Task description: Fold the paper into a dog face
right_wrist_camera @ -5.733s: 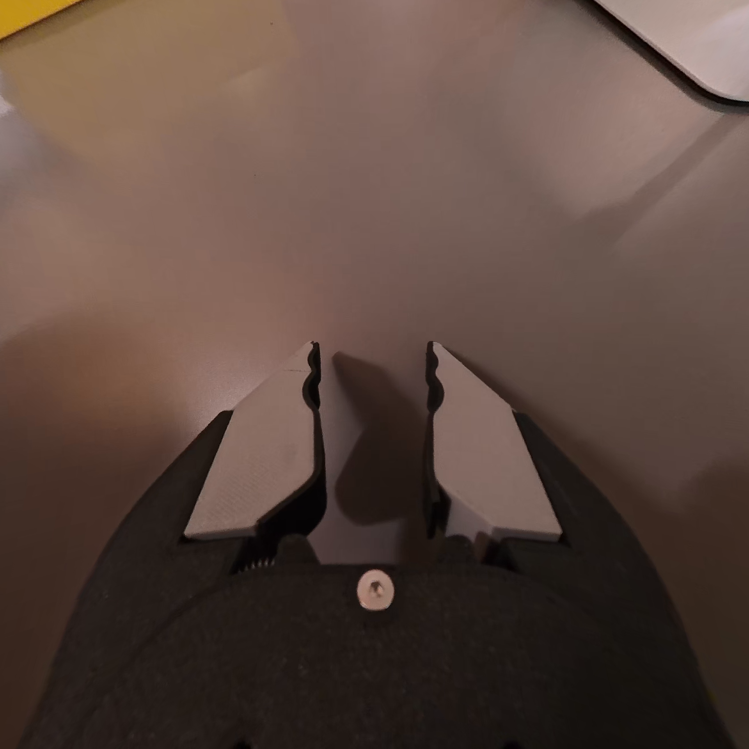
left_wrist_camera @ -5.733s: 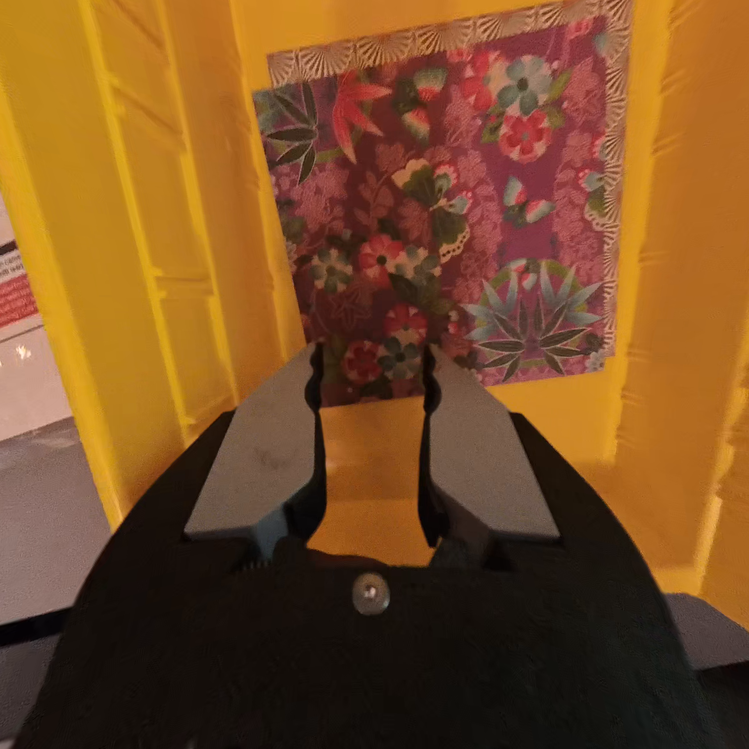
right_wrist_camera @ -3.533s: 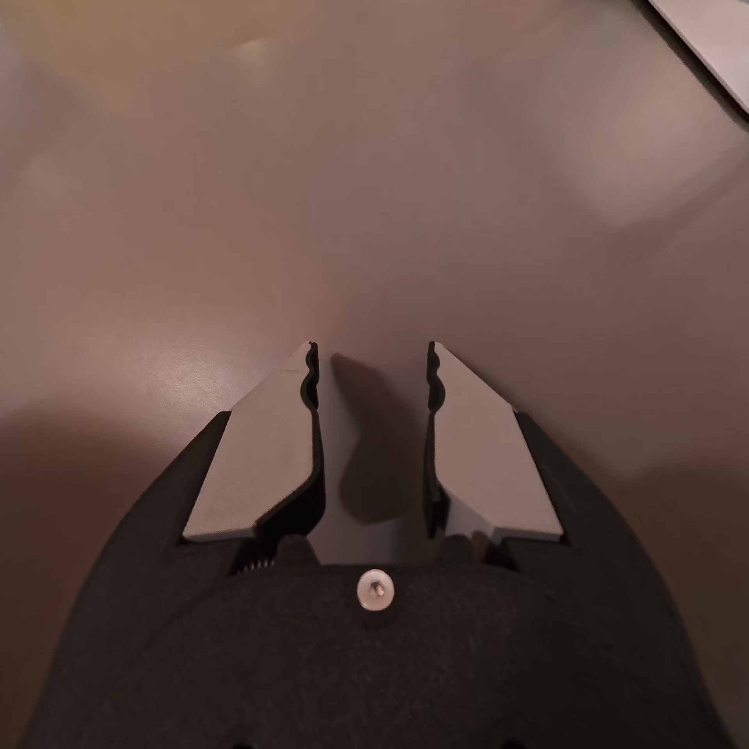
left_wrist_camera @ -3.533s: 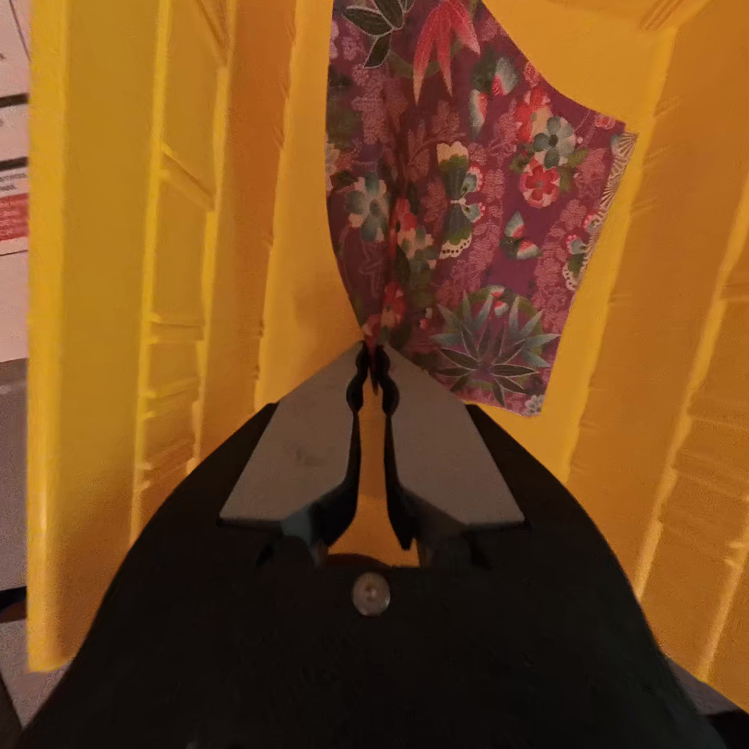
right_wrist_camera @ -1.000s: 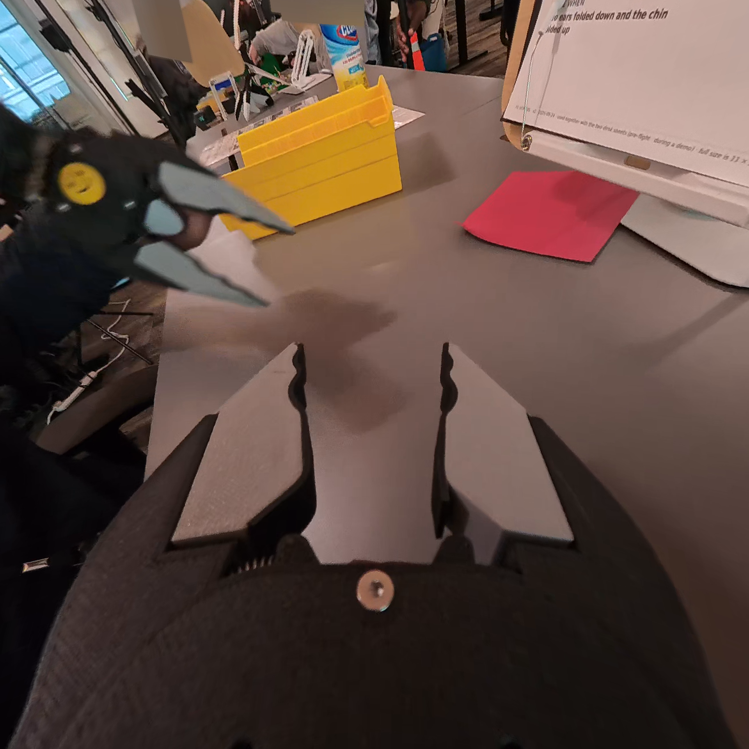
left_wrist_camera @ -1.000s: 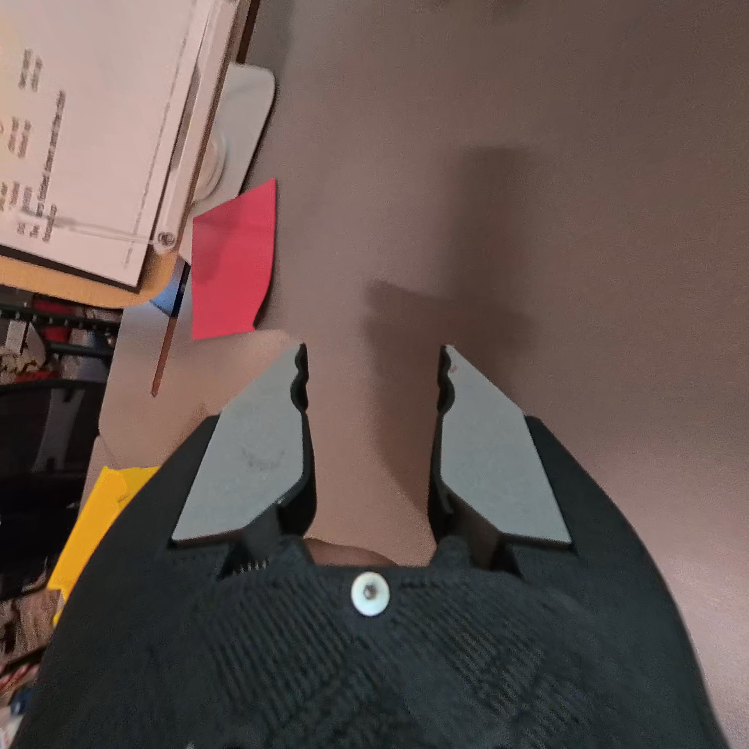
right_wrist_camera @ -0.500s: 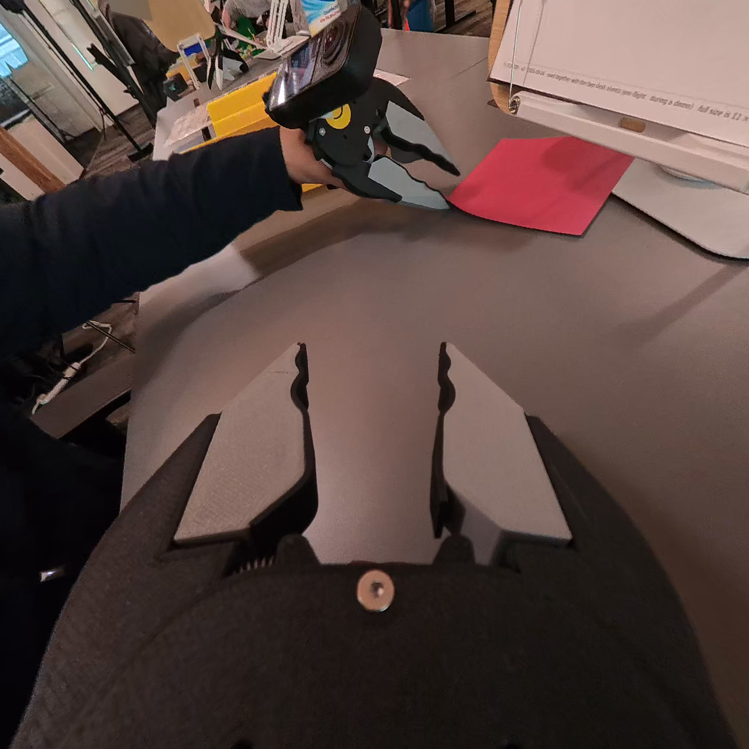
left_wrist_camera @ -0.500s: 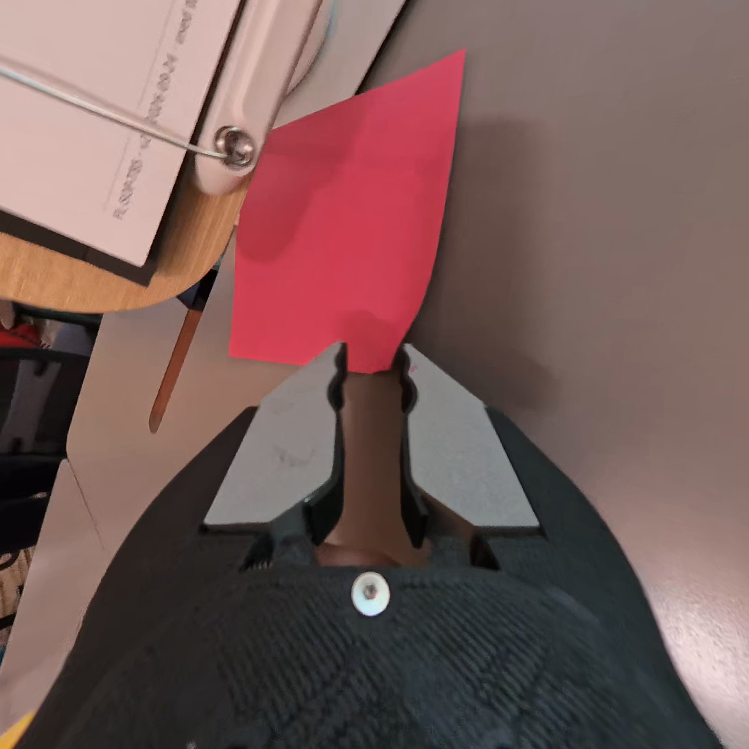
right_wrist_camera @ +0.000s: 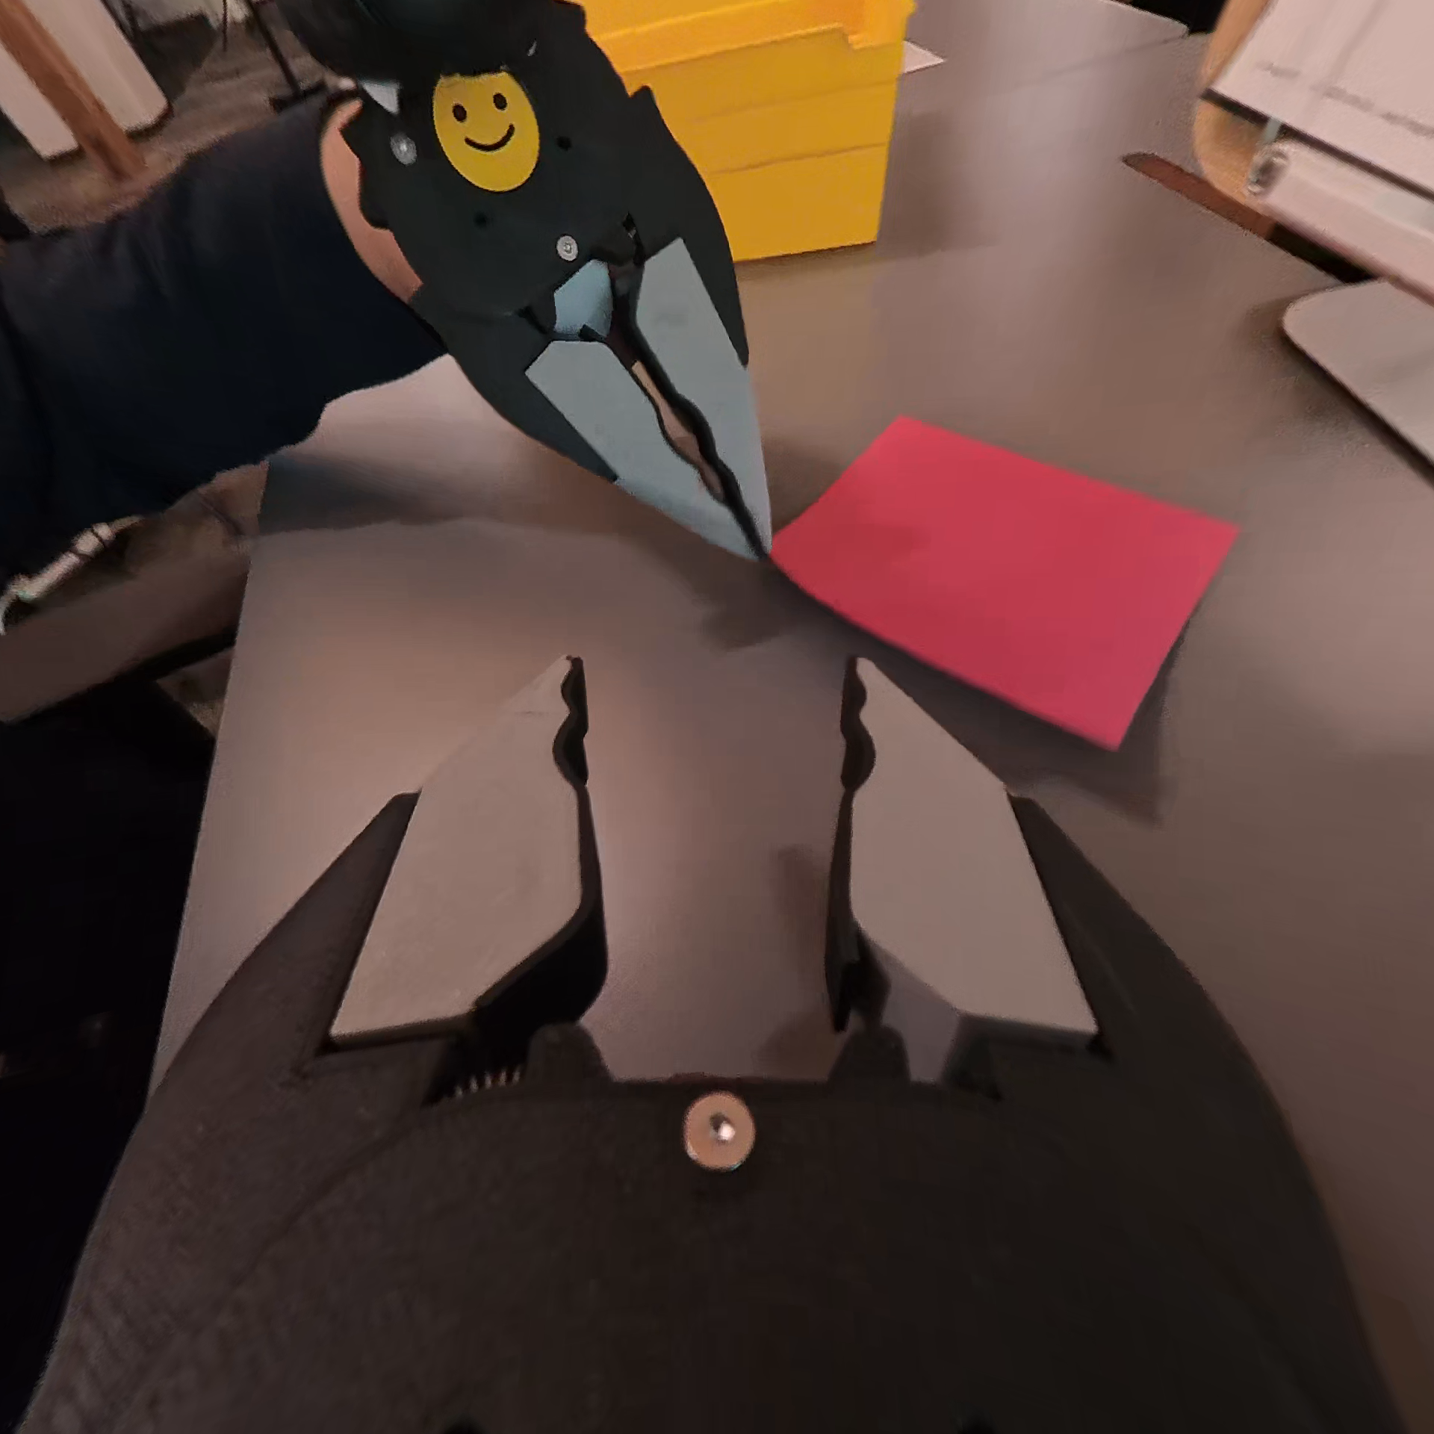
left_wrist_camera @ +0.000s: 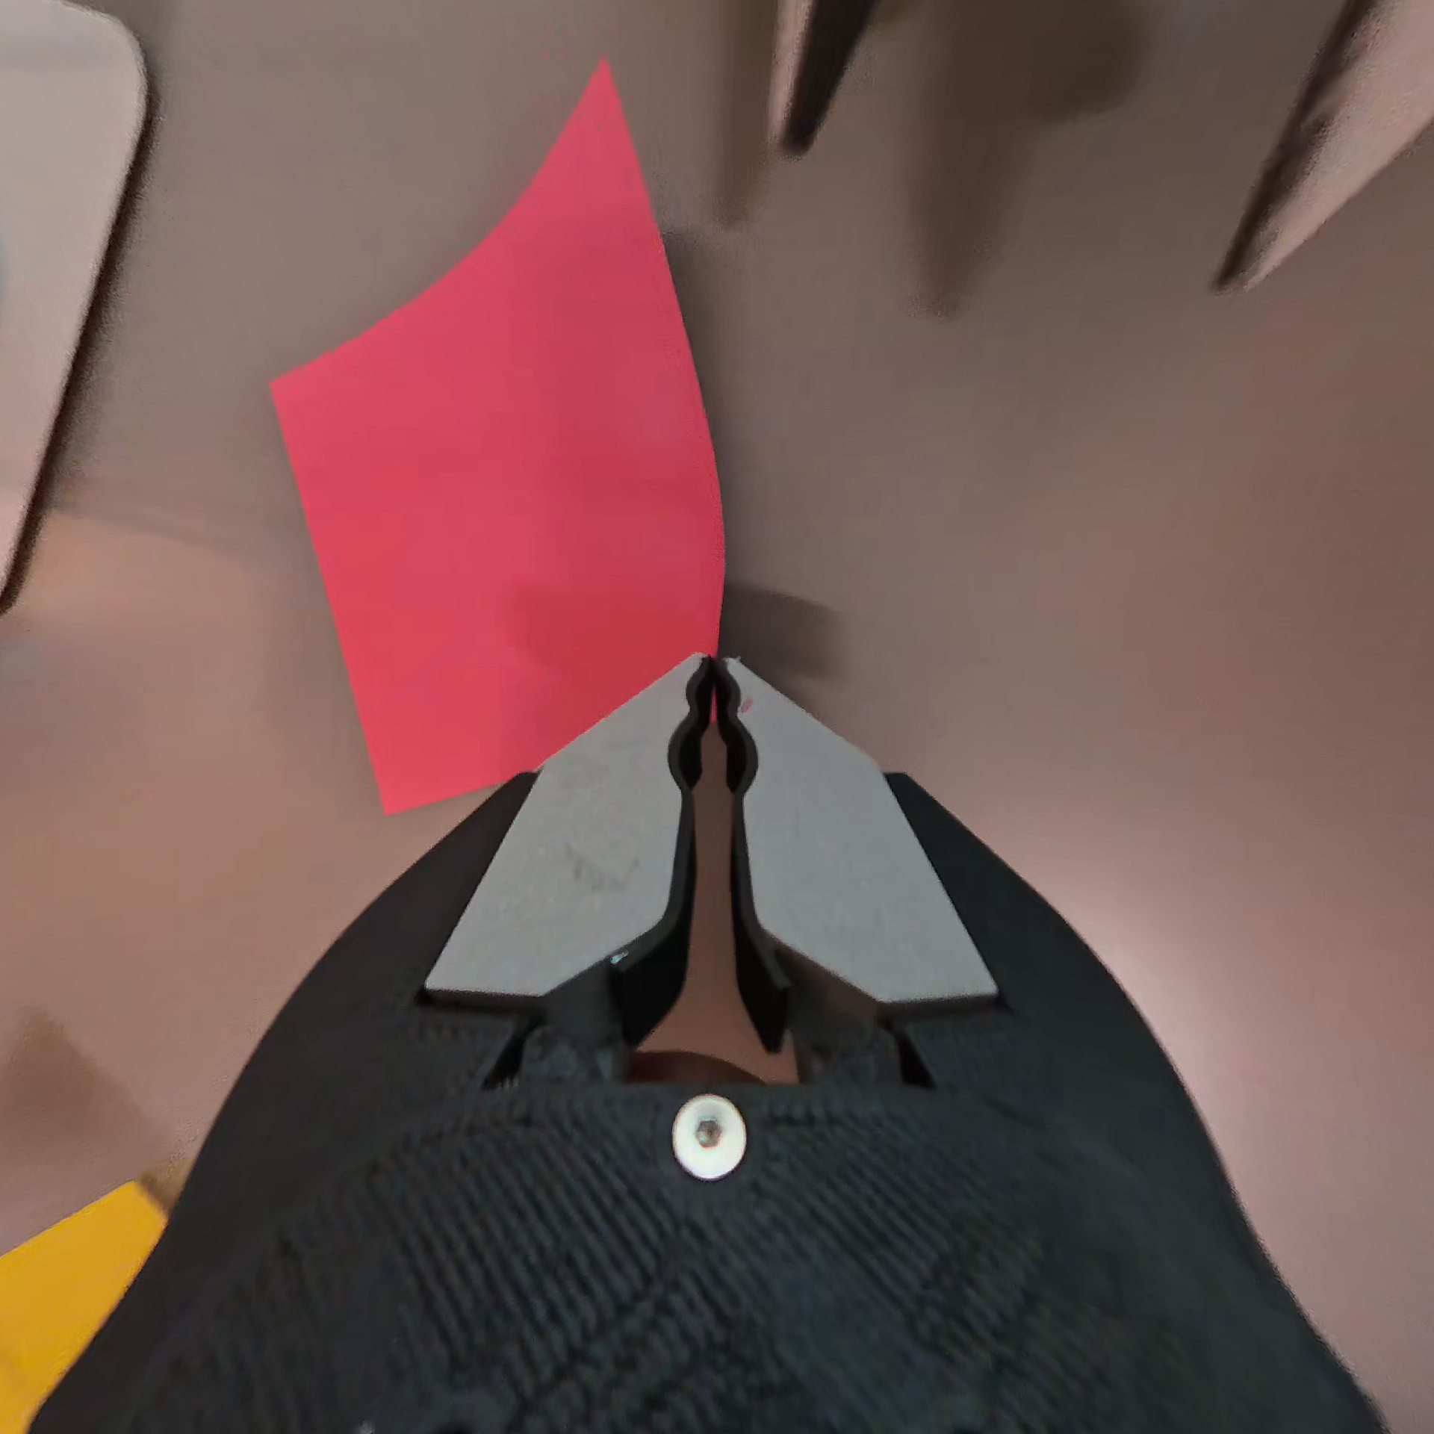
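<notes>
A square sheet of red paper (left_wrist_camera: 512,497) lies on the grey table (left_wrist_camera: 1086,621); it also shows in the right wrist view (right_wrist_camera: 1001,574). My left gripper (left_wrist_camera: 712,661) is shut on the paper's near corner, which curls up slightly off the table. In the right wrist view the left gripper (right_wrist_camera: 759,549) pinches that same corner at the paper's left tip. My right gripper (right_wrist_camera: 710,675) is open and empty, hovering over bare table just short of the paper. Its blurred fingers (left_wrist_camera: 807,85) show at the top of the left wrist view.
A yellow plastic bin (right_wrist_camera: 776,132) stands at the back of the table; its corner (left_wrist_camera: 70,1280) shows in the left wrist view. A document stand with white sheets (right_wrist_camera: 1350,147) and its pale base (right_wrist_camera: 1381,365) stand at the right. A dark sleeve (right_wrist_camera: 155,349) reaches in from the left. The grippers' ends are close to 10 cm from one another.
My left gripper has closed on the red paper's corner and pulled the sheet away from the document stand toward the middle of the table. My right gripper has moved closer to the paper.
</notes>
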Action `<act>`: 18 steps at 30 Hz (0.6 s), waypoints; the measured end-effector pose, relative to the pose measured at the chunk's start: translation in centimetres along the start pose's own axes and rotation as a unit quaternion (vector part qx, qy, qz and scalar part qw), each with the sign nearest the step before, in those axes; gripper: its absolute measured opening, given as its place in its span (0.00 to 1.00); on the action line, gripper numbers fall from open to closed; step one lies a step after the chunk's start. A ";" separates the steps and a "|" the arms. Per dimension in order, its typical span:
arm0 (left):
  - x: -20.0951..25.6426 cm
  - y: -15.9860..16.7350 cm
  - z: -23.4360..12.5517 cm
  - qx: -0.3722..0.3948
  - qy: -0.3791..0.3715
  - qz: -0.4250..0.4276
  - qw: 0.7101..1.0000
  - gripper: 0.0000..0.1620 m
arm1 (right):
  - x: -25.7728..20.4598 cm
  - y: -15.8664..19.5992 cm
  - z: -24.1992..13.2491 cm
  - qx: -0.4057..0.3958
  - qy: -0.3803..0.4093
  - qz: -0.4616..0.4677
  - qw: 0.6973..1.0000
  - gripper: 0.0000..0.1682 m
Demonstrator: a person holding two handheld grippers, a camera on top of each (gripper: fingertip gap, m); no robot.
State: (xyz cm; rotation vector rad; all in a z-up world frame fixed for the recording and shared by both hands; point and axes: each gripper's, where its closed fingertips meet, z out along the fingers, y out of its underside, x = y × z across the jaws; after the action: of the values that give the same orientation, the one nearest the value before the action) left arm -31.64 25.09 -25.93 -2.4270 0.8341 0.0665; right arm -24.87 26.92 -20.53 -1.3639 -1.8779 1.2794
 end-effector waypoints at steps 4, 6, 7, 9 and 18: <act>4.1 -1.5 -0.3 0.010 0.062 -0.009 0.998 0.00 | -1.4 0.6 1.2 -0.030 0.005 -0.049 0.998 0.38; 4.9 -2.1 -0.3 0.022 0.074 -0.015 0.997 0.00 | -1.5 1.5 1.8 -0.054 0.014 -0.066 0.996 0.38; 4.9 -2.3 -0.1 0.025 0.072 -0.018 0.997 0.00 | -1.6 2.0 2.1 -0.067 0.017 -0.073 0.995 0.37; 4.8 -2.5 0.0 0.033 0.071 -0.025 0.997 0.00 | -1.4 3.1 2.5 -0.097 0.025 -0.089 0.991 0.32; 6.2 -3.3 -0.4 0.070 0.123 -0.015 0.990 0.00 | -1.6 5.0 3.3 -0.133 -0.001 -0.095 0.987 0.04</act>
State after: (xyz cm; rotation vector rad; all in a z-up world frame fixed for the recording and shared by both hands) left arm -24.78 23.66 -25.33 -2.3442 0.8778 -0.2996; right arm -24.56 24.43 -26.24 -1.2722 -2.1821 0.9646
